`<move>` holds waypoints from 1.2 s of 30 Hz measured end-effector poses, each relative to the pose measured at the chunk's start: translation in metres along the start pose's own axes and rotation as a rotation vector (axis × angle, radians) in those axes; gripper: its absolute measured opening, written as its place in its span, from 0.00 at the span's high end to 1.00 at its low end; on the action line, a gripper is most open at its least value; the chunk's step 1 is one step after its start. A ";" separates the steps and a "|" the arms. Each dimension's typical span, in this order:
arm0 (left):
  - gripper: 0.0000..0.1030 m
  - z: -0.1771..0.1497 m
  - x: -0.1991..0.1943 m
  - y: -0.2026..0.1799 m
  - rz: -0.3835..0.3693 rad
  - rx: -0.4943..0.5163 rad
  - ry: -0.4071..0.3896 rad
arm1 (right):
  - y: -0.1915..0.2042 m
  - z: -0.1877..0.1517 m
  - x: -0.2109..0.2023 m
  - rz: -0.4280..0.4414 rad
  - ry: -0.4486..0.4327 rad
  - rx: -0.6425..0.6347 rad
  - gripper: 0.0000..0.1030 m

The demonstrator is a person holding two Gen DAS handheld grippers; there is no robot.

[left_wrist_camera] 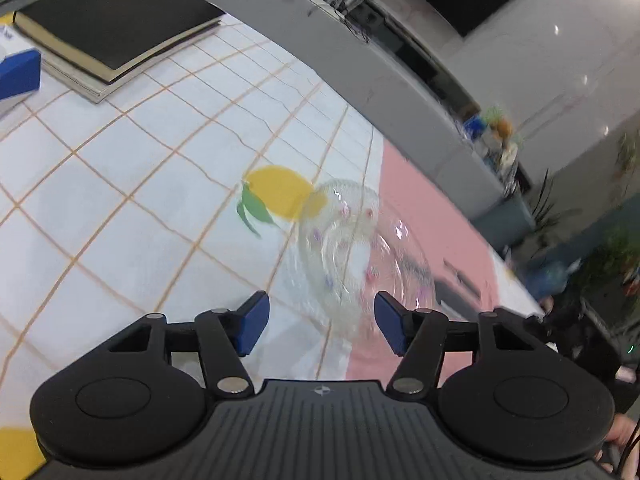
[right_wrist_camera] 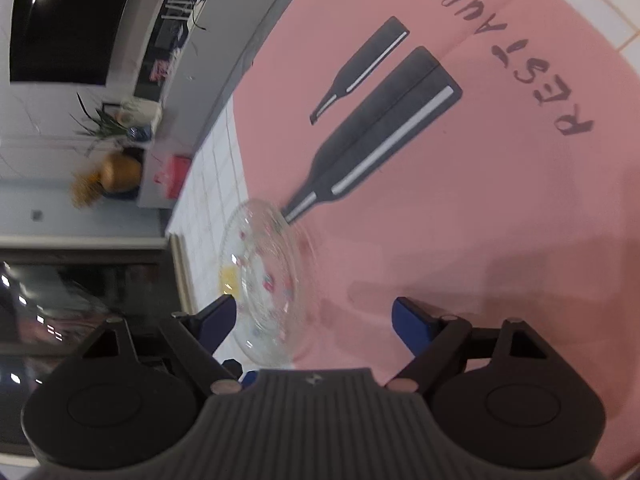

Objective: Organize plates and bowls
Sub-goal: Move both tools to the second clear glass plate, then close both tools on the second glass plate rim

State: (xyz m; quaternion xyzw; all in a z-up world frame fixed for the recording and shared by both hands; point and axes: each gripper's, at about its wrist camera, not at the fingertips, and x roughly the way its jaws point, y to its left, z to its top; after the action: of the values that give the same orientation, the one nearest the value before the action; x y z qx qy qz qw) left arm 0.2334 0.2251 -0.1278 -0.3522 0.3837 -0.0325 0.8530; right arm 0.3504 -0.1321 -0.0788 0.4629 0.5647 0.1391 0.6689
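A clear glass bowl (left_wrist_camera: 360,256) with small pink and purple dots sits on the table where the grid tablecloth meets a pink mat. My left gripper (left_wrist_camera: 322,322) is open, its blue pads just short of the bowl's near rim. In the right wrist view the same bowl (right_wrist_camera: 266,276) appears tilted by the camera angle, lying between the blue fingers and nearer the left one. My right gripper (right_wrist_camera: 314,320) is open around the bowl's near part; I cannot tell if a pad touches it.
A black notebook on a stack of papers (left_wrist_camera: 116,20) and a blue and white box (left_wrist_camera: 16,72) lie at the far left of the grid tablecloth (left_wrist_camera: 120,208). The pink mat (right_wrist_camera: 460,220) bears bottle drawings. A grey counter (left_wrist_camera: 400,80) runs behind the table.
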 end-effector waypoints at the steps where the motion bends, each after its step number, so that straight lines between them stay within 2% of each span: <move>1: 0.31 0.003 0.001 0.005 -0.023 -0.028 0.000 | 0.002 0.002 0.002 0.004 0.000 -0.003 0.19; 6: 0.31 0.018 0.013 0.031 -0.173 -0.166 0.033 | 0.014 0.012 0.014 0.014 -0.002 -0.041 0.19; 7: 0.37 0.019 0.016 0.036 -0.204 -0.204 0.040 | 0.016 0.014 0.017 0.014 0.001 -0.044 0.19; 9: 0.47 0.023 0.021 0.040 -0.202 -0.243 0.053 | 0.022 0.016 0.025 0.011 0.014 -0.075 0.18; 11: 0.51 0.029 0.030 0.039 -0.208 -0.246 0.070 | 0.033 0.020 0.033 -0.023 0.048 -0.148 0.18; 13: 0.57 0.031 0.036 0.038 -0.211 -0.250 0.078 | 0.034 0.024 0.036 -0.029 0.061 -0.128 0.18; 17: 0.66 0.036 0.048 0.037 -0.221 -0.241 0.103 | 0.016 0.038 0.042 0.079 0.075 -0.003 0.18; 20: 0.88 0.036 0.056 0.045 -0.228 -0.282 0.137 | 0.012 0.042 0.045 0.119 0.093 0.017 0.18; 22: 0.88 0.037 0.062 0.052 -0.279 -0.323 0.164 | 0.011 0.043 0.045 0.126 0.108 0.005 0.18; 25: 0.89 0.039 0.064 0.046 -0.257 -0.287 0.181 | 0.008 0.047 0.045 0.135 0.122 0.017 0.22; 31: 0.89 0.034 0.066 0.036 -0.238 -0.254 0.125 | 0.012 0.050 0.048 0.134 0.132 0.000 0.23; 33: 0.89 0.033 0.066 0.035 -0.233 -0.260 0.115 | 0.009 0.050 0.046 0.134 0.131 -0.011 0.27; 34: 0.89 0.032 0.065 0.036 -0.233 -0.266 0.109 | 0.007 0.051 0.045 0.133 0.130 -0.004 0.33; 36: 0.89 0.030 0.063 0.038 -0.241 -0.271 0.101 | -0.003 0.052 0.044 0.094 0.130 0.024 0.64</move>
State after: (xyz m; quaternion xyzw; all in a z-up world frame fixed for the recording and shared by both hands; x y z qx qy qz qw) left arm 0.2900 0.2500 -0.1776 -0.5051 0.3818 -0.1004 0.7675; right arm 0.4098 -0.1270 -0.1118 0.4869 0.5863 0.1933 0.6180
